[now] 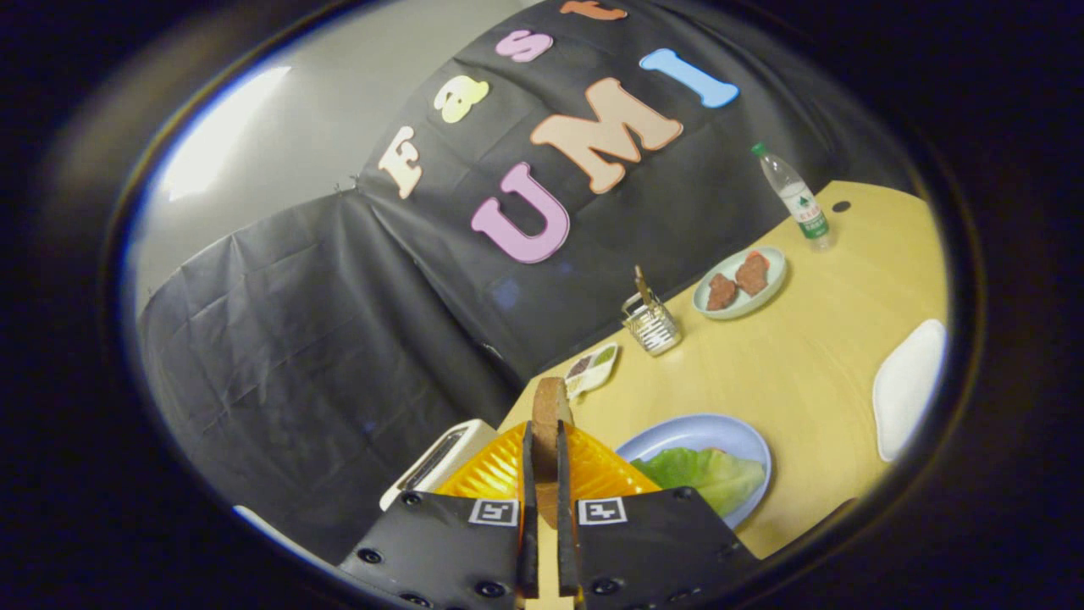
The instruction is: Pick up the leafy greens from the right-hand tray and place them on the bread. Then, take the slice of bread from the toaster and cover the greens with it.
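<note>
Dim overall, with one washed-out glare patch on the pale wall (220, 135) above the black cloth. Heavily bowed by fisheye along the table (804, 373) edges, soft toward the far corner. Sharpest at the shadowed gripper (544, 430), pinching the bread slice (550, 398).

You are working in a staged demonstration booth, not a real kitchen. Black cloth (322, 339) hangs creased as the backdrop, with a plain pale wall (339, 110) behind it. In front of you a light wooden table (804, 364) is laid out like a mock breakfast set: a white toaster (436, 462), an orange tray (508, 474), a blue plate (677, 432) with leafy greens (703, 474), a plate of brown food (739, 282), a wire holder (652, 326) and a water bottle (796, 199) (its label is too small to make out). Your gripper (546, 508) carries printed square markers, which suits a recording rig, and its fingers press on a slice of bread (549, 424).
</note>
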{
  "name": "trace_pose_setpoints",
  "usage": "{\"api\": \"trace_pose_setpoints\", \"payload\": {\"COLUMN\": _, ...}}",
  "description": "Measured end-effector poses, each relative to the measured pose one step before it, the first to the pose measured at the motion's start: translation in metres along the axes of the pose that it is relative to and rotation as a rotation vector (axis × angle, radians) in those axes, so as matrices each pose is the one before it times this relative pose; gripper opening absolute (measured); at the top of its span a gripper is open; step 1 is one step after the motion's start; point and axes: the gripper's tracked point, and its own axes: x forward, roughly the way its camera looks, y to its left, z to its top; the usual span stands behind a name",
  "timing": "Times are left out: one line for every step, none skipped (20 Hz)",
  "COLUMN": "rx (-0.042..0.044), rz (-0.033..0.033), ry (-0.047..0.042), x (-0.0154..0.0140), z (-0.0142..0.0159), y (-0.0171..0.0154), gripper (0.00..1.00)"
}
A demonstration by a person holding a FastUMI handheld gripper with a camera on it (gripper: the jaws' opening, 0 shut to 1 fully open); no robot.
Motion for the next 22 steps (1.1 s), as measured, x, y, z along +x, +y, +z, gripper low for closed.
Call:
{"api": "trace_pose_setpoints", "payload": {"rx": 0.00175, "rz": -0.01171, "ry": 0.02161, "x": 0.00368, "z": -0.00905, "y": -0.0073, "gripper": 0.12}}
{"api": "trace_pose_setpoints", "payload": {"rx": -0.00045, "rz": -0.01276, "ry": 0.01882, "x": 0.00359, "z": -0.00829, "y": -0.0079, "gripper": 0.12}}
{"api": "trace_pose_setpoints", "payload": {"rx": -0.00111, "rz": -0.01523, "ry": 0.01223, "x": 0.00224, "z": -0.00635, "y": -0.00758, "gripper": 0.12}}
{"api": "trace_pose_setpoints", "payload": {"rx": -0.00545, "rz": -0.01837, "ry": 0.00988, "x": 0.00295, "z": -0.00436, "y": -0.00934, "gripper": 0.12}}
{"api": "trace_pose_setpoints", "payload": {"rx": -0.01501, "rz": -0.02539, "ry": 0.01125, "x": 0.00258, "z": -0.00586, "y": -0.00979, "gripper": 0.12}}
{"api": "trace_pose_setpoints", "payload": {"rx": -0.02494, "rz": -0.02715, "ry": 0.00862, "x": 0.00099, "z": -0.00397, "y": -0.01043, "gripper": 0.12}}
{"api": "trace_pose_setpoints", "payload": {"rx": -0.02603, "rz": -0.02913, "ry": 0.00776, "x": -0.00021, "z": -0.00307, "y": -0.00964, "gripper": 0.12}}
{"api": "trace_pose_setpoints", "payload": {"rx": -0.025, "rz": -0.0206, "ry": 0.00499, "x": 0.00088, "z": -0.00123, "y": -0.00772, "gripper": 0.12}}
{"api": "trace_pose_setpoints", "payload": {"rx": -0.02948, "rz": -0.01833, "ry": 0.00177, "x": 0.00085, "z": -0.00142, "y": -0.00692, "gripper": 0.12}}
{"api": "trace_pose_setpoints", "payload": {"rx": -0.02947, "rz": -0.01596, "ry": 0.00356, "x": 0.0007, "z": -0.00108, "y": -0.00629, "gripper": 0.12}}
{"api": "trace_pose_setpoints", "payload": {"rx": -0.02678, "rz": -0.01611, "ry": 0.0038, "x": 0.0028, "z": -0.00215, "y": -0.00716, "gripper": 0.15}}
{"api": "trace_pose_setpoints", "payload": {"rx": -0.01656, "rz": -0.01226, "ry": 0.0106, "x": 0.00112, "z": -0.00295, "y": -0.00613, "gripper": 0.18}}
{"api": "trace_pose_setpoints", "payload": {"rx": -0.00867, "rz": -0.00591, "ry": 0.00933, "x": 0.00014, "z": -0.00231, "y": -0.00329, "gripper": 0.21}}
{"api": "trace_pose_setpoints", "payload": {"rx": -0.0073, "rz": -0.00455, "ry": 0.00587, "x": 0.0003, "z": -0.00036, "y": -0.00245, "gripper": 0.21}}
{"api": "trace_pose_setpoints", "payload": {"rx": -0.00186, "rz": 0.00015, "ry": 0.00263, "x": -0.00184, "z": 0.00051, "y": -0.00069, "gripper": 0.25}}
{"api": "trace_pose_setpoints", "payload": {"rx": -0.02114, "rz": -0.02403, "ry": -0.00371, "x": -0.001, "z": 0.0006, "y": -0.00539, "gripper": 0.3}}
{"api": "trace_pose_setpoints", "payload": {"rx": -0.02798, "rz": -0.01217, "ry": -0.01365, "x": -0.0004, "z": 0.00477, "y": -0.00629, "gripper": 0.34}}
{"api": "trace_pose_setpoints", "payload": {"rx": -0.02268, "rz": -0.01272, "ry": -0.00374, "x": -0.00244, "z": 0.00124, "y": -0.0041, "gripper": 0.39}}
{"api": "trace_pose_setpoints", "payload": {"rx": -0.01657, "rz": -0.00465, "ry": -0.00314, "x": -0.00116, "z": -0.00122, "y": -0.00349, "gripper": 0.44}}
{"api": "trace_pose_setpoints", "payload": {"rx": -0.01536, "rz": -0.00297, "ry": -0.00703, "x": -0.00309, "z": 0.00256, "y": -0.00202, "gripper": 0.49}}
{"api": "trace_pose_setpoints", "payload": {"rx": -0.01389, "rz": 0.00214, "ry": -0.0182, "x": -0.00477, "z": 0.00512, "y": -0.00374, "gripper": 0.54}}
{"api": "trace_pose_setpoints", "payload": {"rx": -0.00725, "rz": 0.00767, "ry": -0.01495, "x": -0.00545, "z": 0.00643, "y": 0.00013, "gripper": 0.59}}
